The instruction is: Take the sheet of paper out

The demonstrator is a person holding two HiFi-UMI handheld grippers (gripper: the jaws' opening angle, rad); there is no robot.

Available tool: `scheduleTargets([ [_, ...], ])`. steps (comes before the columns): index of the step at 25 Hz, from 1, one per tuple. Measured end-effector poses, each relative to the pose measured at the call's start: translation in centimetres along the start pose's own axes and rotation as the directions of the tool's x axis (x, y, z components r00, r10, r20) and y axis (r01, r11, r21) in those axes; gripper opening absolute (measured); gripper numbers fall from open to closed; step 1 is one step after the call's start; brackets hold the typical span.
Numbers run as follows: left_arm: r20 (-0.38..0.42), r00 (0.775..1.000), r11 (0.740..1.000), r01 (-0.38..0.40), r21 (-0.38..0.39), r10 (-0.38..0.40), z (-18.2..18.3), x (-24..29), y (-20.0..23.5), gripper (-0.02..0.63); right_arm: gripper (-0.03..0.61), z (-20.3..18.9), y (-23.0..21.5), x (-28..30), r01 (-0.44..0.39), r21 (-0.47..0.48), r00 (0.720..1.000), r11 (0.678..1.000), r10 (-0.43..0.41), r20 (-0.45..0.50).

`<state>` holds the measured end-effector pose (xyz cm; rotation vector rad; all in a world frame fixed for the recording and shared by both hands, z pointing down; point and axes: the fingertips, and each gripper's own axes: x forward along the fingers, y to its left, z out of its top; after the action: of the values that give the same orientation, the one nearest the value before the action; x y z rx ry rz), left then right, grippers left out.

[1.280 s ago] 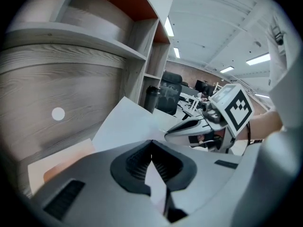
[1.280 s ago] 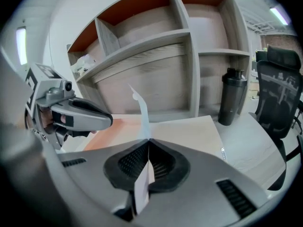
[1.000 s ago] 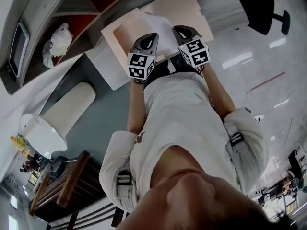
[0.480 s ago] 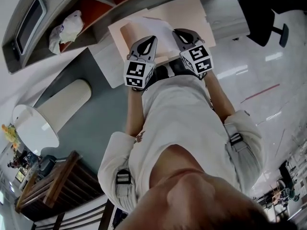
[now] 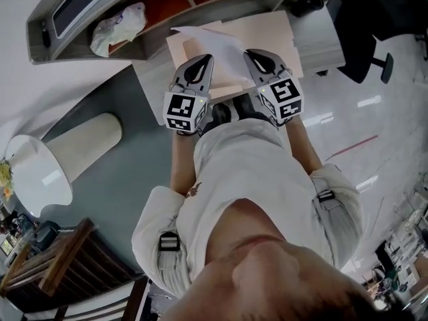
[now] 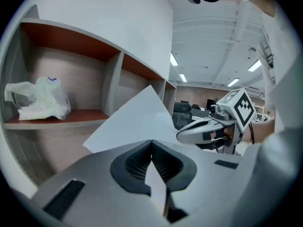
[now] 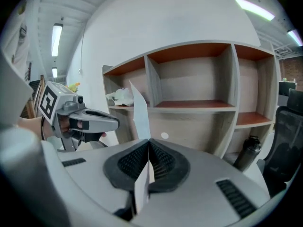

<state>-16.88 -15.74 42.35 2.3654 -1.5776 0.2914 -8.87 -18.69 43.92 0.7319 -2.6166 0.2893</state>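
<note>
The left gripper (image 5: 202, 61) and right gripper (image 5: 257, 57) are each clamping their jaws on the near edge of the sheet of paper (image 5: 217, 42), holding it above the desk (image 5: 274, 32). Beyond the desk, a shelf (image 7: 199, 79) is holding a plastic bag (image 5: 119, 25).

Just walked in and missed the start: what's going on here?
A person holds a gripper in each hand. The left gripper and right gripper are both shut on one white sheet, one at each side. The sheet is held up over a beige board on the desk, in front of a shelf with a plastic bag in it.
</note>
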Motion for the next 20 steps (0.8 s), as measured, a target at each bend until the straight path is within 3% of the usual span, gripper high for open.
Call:
scheduleTargets([
  [4,0.047,0.998,0.999,-0.041,-0.02,0.042,1.9,-3.1,1.6,0.02,0.02,3.4,2.6,0.1,-0.036,-0.037,0.998,0.999,0.038,0.048],
  [12,0.145,0.98,0.99,-0.137,0.009,0.135,6.5,-7.7,4.4,0.02,0.02,9.1,6.2,0.8,-0.105,-0.123,0.984,0.987,0.12,0.129],
  [20,0.184,0.963,0.979,-0.204,0.029,0.195,8.9,-10.5,6.0,0.02,0.02,13.7,7.9,0.6,-0.14,-0.169,0.963,0.976,0.174,0.204],
])
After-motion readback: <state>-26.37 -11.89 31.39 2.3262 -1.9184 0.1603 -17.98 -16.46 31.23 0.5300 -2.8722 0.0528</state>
